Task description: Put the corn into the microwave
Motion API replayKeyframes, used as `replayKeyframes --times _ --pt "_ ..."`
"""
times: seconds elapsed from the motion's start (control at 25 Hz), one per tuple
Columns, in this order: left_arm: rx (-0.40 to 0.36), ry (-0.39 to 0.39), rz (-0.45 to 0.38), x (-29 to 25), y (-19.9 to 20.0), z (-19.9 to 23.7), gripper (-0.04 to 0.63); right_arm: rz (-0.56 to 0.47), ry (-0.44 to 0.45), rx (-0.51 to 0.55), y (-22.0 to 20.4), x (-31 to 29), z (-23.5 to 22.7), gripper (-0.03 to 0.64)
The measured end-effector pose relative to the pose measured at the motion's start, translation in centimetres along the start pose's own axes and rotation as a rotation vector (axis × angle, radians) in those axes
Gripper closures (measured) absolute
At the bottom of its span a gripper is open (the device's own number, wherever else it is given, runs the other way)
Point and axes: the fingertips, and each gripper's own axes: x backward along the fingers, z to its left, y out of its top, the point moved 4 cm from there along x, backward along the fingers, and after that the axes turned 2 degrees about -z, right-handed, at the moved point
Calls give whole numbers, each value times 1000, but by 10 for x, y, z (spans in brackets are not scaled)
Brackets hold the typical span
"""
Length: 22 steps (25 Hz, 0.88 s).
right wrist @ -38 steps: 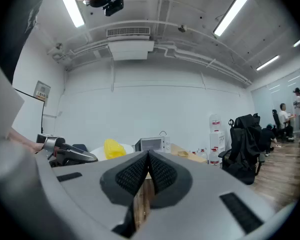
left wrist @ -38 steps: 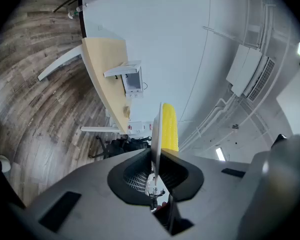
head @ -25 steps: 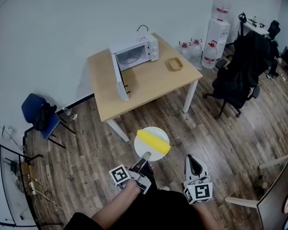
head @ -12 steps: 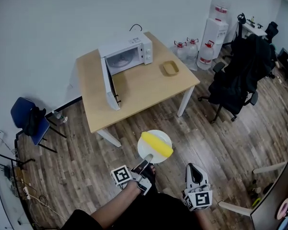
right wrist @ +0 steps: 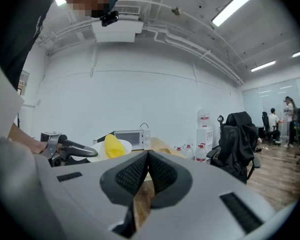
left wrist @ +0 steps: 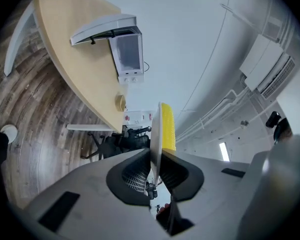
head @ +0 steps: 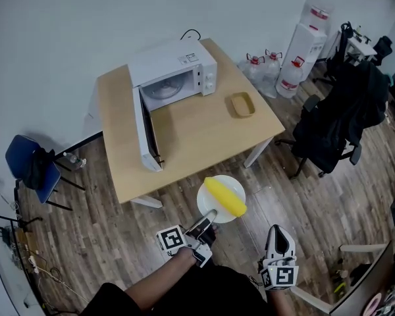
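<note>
You have stepped closer over the last second, so the counter [head: 191,147] now fills more of the head view, and the plate has come up from over the floor to its near edge. On that light wooden counter, the white microwave [head: 178,68] stands at the far side with its door [head: 145,133] swung wide open toward you on the left, and a small tan dish [head: 241,104] lies apart on its right. Beyond the counter's right end are an office chair [head: 342,110] draped in black and a few water bottles [head: 286,74]. The white plate [head: 210,203] is held out level in front of you with the yellow corn [head: 225,196] lying across it. Your left gripper [head: 209,214] has its jaws clamped on the plate's near rim. Your right gripper [head: 280,232] is lower and to the right, with its jaws pressed together on nothing.
</note>
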Motion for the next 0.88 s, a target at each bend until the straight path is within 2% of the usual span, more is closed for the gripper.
replayKeyframes --times 0.12,0.28,0.4,0.52,0.68,0.76,0.88 --pt "-33 12 18 -20 23 1 565 -7 -21 23 10 -35 -2 558" --pt "-6 -31 24 -49 40 -7 565 -7 -16 9 22 -74 -6 558" --pt "-26 26 55 -58 61 4 565 -5 -5 13 27 -105 -1 558" --pt "-45 50 67 -62 85 11 565 -2 1 12 28 -132 9 558" --pt "-23 53 71 -68 104 15 565 2 -1 21 32 -154 17 558" --pt "17 44 71 -72 109 16 565 -5 -1 31 33 -162 19 558" --pt "-33 37 89 -79 121 19 565 -6 -3 40 35 -172 22 558"
